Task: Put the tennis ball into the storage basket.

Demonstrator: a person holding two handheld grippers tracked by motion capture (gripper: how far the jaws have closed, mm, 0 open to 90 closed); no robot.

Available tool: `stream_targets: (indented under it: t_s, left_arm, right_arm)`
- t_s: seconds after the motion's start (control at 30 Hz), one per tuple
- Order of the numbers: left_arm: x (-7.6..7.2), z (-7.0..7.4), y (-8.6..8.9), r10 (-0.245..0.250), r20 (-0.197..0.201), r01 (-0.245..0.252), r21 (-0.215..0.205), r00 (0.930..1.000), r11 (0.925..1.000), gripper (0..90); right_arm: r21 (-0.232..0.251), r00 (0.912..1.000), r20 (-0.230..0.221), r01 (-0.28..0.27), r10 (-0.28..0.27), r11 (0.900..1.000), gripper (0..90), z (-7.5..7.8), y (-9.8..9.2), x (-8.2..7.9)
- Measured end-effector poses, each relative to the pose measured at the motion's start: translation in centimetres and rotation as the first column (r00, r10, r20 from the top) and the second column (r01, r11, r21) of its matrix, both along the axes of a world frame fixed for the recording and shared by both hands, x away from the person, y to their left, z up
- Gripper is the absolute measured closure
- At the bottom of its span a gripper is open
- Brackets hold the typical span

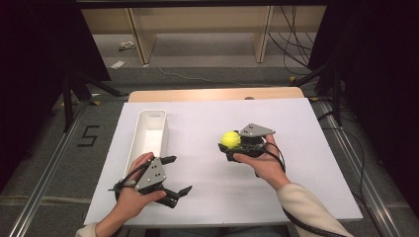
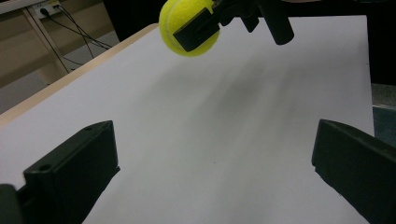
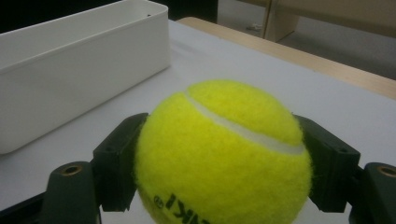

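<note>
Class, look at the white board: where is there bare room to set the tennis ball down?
Bare board lies between the white bin and the right gripper holding the tennis ball, and along the far edge. It is crowded by the left gripper.

The right gripper [image 1: 228,146] is clamped, both black jaws pressed against the tennis ball [image 1: 230,138], the right hand [image 1: 262,160] wrapped around its body just behind that ball; the left gripper [image 1: 177,174] rests nearer the person than the ball, jaws spread wide, gripped by the left hand [image 1: 132,190]
</note>
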State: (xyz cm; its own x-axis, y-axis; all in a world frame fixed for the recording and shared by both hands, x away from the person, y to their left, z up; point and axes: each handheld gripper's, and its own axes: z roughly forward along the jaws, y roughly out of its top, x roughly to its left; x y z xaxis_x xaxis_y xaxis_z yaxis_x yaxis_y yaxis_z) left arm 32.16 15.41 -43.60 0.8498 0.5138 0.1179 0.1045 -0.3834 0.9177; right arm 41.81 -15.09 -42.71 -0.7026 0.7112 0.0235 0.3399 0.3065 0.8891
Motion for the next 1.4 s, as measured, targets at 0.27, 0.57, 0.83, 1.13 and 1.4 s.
stream_targets:
  t_s: [0.27,0.57,0.83,1.13,1.4]
  left_arm:
    - [0.0,0.0,0.0,-0.001,-0.002,0.001,0.000,1.0000,1.0000,0.0]
    - [0.0,0.0,0.0,0.000,-0.002,0.000,-0.001,1.0000,1.0000,0.0]
    - [0.0,0.0,0.0,0.000,-0.002,0.000,0.001,1.0000,1.0000,0.0]
    - [0.0,0.0,0.0,0.000,-0.002,0.000,0.001,1.0000,1.0000,0.0]
    - [0.0,0.0,0.0,-0.001,-0.002,0.001,-0.001,1.0000,1.0000,0.0]
  right_arm:
    - [0.007,1.0000,0.003,0.001,-0.001,1.000,25.9,0.3,0.1,0.1]
    - [0.006,1.0000,0.009,0.000,-0.001,1.000,26.1,0.4,0.3,0.2]
    - [0.008,0.9999,0.013,-0.001,0.001,1.000,26.1,0.6,0.4,0.3]
    - [0.014,0.9999,0.015,-0.006,0.006,1.000,26.1,0.8,0.6,0.4]
    - [0.024,0.9997,0.020,-0.012,0.011,1.000,26.1,1.1,0.8,0.4]
